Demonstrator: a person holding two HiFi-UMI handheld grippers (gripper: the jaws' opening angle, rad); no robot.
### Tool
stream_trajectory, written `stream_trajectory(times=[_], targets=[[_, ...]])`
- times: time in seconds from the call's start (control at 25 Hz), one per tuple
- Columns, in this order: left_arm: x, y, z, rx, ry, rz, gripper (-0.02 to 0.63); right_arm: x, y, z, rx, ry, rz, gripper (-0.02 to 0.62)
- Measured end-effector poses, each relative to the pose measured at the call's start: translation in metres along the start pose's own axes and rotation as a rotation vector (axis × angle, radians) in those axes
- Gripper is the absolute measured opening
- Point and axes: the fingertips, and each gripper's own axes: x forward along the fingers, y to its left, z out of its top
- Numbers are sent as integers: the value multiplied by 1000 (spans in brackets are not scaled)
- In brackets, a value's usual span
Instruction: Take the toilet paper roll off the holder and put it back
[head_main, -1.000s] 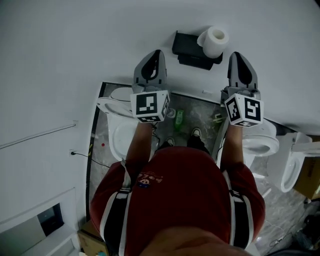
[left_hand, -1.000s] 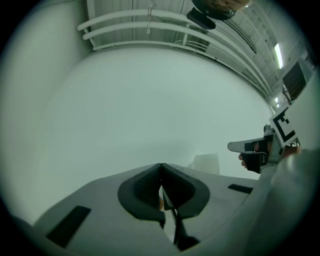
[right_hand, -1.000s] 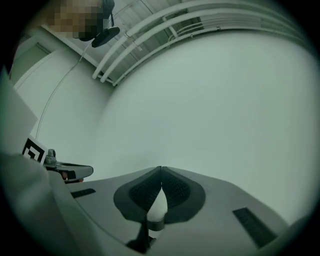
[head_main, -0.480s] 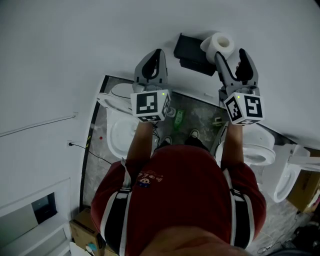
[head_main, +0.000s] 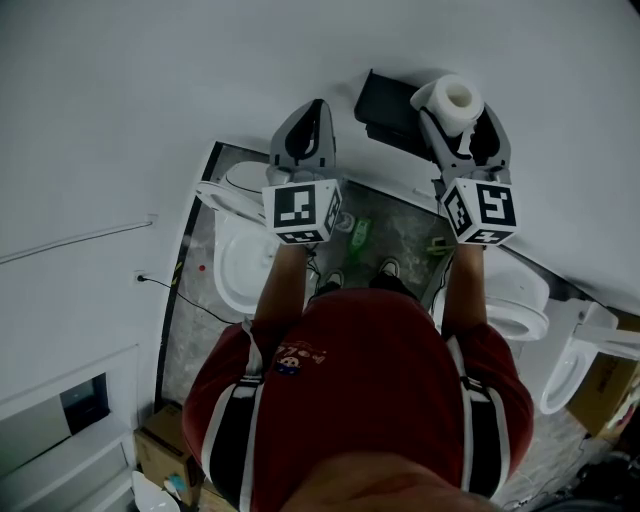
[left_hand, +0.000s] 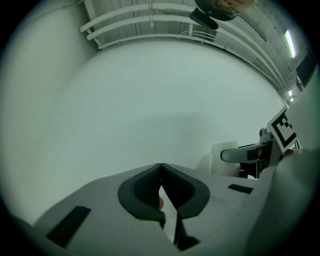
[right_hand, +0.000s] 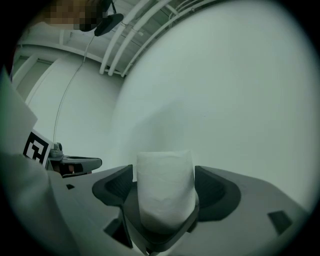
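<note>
The white toilet paper roll (head_main: 455, 97) sits on the black wall holder (head_main: 388, 112), sticking out from its right end. My right gripper (head_main: 457, 114) reaches up to it, jaws opening, and the roll (right_hand: 165, 187) stands between the two pads with a narrow gap at each side. My left gripper (head_main: 308, 122) hangs in front of the bare wall left of the holder, shut and holding nothing; its pads (left_hand: 150, 186) meet at the tip. In the left gripper view the roll (left_hand: 223, 150) and the right gripper (left_hand: 241, 155) show at the right edge.
A white wall (head_main: 150, 110) fills the view ahead. Below stand a toilet (head_main: 240, 272) at the left and two more (head_main: 515, 300) (head_main: 568, 362) at the right. A green bottle (head_main: 358, 236) lies on the marbled floor; a cardboard box (head_main: 160, 458) sits at the lower left.
My right gripper has moved up to the roll and its jaws have spread from shut to either side of it. The left gripper has hardly moved.
</note>
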Motion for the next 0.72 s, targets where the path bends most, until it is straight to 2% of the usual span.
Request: stream_trajectory(times=[0.12,0.2,0.72], targets=[[2,4,-3,4,11,1,18,5,-1,-4,-11,12,-13,375],[3,6,-6,3,17,3,18,6,-1,-5,-14,6,-17,322],[-3,5,-3,1,14,-3,18,2,1,-2,-15,-10,-26,313]])
